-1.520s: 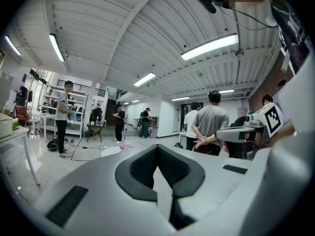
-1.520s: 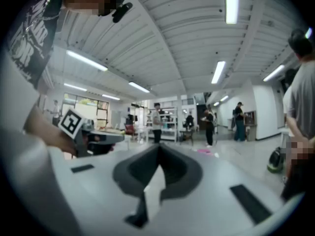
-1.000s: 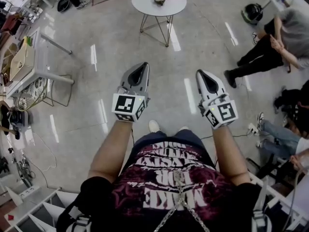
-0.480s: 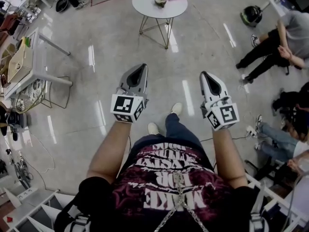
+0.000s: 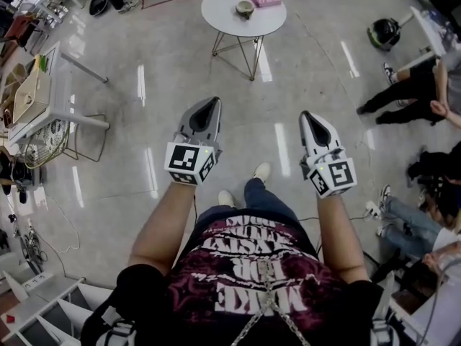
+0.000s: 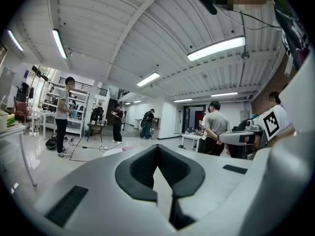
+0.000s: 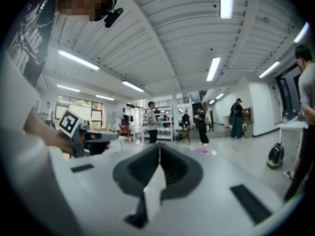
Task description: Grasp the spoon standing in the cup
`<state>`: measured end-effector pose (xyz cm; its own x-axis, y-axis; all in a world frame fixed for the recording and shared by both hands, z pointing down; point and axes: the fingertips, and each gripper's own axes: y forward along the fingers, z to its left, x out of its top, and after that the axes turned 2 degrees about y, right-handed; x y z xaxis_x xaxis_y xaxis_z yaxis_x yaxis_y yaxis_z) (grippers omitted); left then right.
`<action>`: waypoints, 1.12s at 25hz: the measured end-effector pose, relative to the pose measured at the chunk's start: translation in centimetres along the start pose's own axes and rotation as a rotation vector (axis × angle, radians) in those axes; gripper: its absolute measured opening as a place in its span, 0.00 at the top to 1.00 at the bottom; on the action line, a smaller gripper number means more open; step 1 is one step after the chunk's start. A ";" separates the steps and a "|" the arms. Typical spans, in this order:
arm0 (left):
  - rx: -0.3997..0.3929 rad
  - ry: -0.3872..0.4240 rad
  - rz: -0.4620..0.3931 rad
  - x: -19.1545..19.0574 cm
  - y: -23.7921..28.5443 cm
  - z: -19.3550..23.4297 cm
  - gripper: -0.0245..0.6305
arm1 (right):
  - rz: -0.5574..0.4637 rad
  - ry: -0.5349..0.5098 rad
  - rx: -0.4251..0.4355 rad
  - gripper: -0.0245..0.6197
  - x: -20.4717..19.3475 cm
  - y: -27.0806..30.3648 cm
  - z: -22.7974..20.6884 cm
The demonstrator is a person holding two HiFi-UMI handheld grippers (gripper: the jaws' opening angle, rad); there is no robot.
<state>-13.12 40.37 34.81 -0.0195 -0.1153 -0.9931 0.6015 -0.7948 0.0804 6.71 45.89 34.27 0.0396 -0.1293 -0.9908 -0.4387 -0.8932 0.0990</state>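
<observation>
head view, glossy grey floor [image 5: 144, 157], round white table [image 5: 223, 13], cup [image 5: 245, 9]

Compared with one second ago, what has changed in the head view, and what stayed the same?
The person has stepped forward: one shoe now leads, and the round table with the cup looks slightly nearer. Nothing was taken hold of or let go. The left gripper and right gripper stay held out in front, fingers shut and empty.

Glossy pale grey floor [image 5: 180, 56] streaked with lamp glare; round white wire-legged table [image 5: 220, 13] ahead; ribbed white ceiling [image 6: 108, 28] with long fluorescent tubes [image 6: 215, 48] overhead.
</observation>
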 end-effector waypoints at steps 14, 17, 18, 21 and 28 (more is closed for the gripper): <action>0.023 -0.017 0.027 -1.3 7.6 0.5 0.93 | 0.026 0.006 0.021 0.91 -0.2 4.3 -6.9; 0.031 -0.023 0.039 -1.9 8.7 0.7 0.93 | 0.037 0.004 0.036 0.91 -0.4 5.0 -7.7; 0.033 -0.023 0.042 -2.0 9.0 0.7 0.93 | 0.039 0.005 0.040 0.91 -0.5 5.2 -7.9; 0.048 -0.013 0.037 -1.6 10.4 0.8 0.93 | 0.030 0.002 0.058 0.91 0.1 6.0 -9.3; 0.083 0.006 0.019 -0.1 13.2 0.2 0.93 | 0.015 -0.020 0.097 0.91 1.8 7.2 -12.3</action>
<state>-5.39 29.79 36.01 -0.0036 -0.1277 -0.9918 0.5336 -0.8391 0.1061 14.64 33.95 34.30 0.0146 -0.1325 -0.9911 -0.5236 -0.8454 0.1053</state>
